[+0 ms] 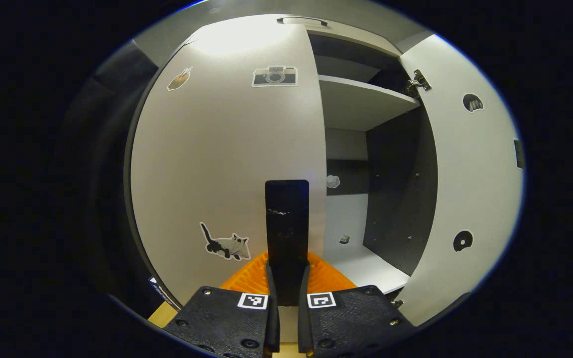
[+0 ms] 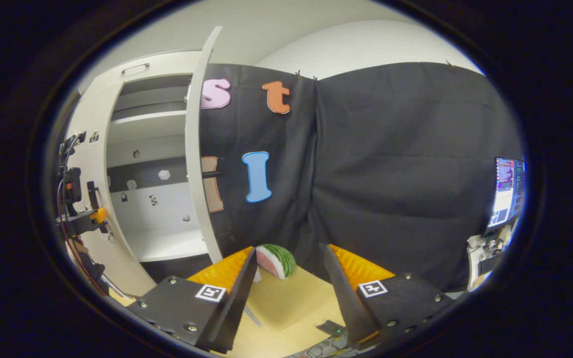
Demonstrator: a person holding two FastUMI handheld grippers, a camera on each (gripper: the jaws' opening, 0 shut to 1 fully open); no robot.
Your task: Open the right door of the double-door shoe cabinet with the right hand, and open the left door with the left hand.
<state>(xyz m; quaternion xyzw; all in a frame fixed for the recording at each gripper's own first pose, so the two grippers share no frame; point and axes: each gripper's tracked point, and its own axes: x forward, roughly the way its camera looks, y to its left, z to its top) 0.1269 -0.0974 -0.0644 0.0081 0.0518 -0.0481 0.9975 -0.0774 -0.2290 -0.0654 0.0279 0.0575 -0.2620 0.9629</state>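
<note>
The white shoe cabinet's left door (image 1: 227, 164), with camera and cat stickers, fills the left gripper view close up. Its black upright handle (image 1: 287, 219) stands between the fingers of my left gripper (image 1: 287, 271), which is shut on it. The right door (image 1: 465, 174) stands swung wide open on its hinge (image 1: 418, 82), baring shelves (image 1: 361, 99). In the right gripper view that open right door (image 2: 198, 149) is edge-on, and my right gripper (image 2: 288, 248) is open, holding nothing, well away from the cabinet. My left gripper (image 2: 80, 209) shows small against the left door (image 2: 90, 164).
A watermelon-slice toy (image 2: 277, 259) lies on the wooden table (image 2: 286, 303) just past the right gripper's fingertips. A lit monitor (image 2: 508, 189) and cables stand at the far right. Small stickers dot the cabinet's back wall (image 2: 152, 199).
</note>
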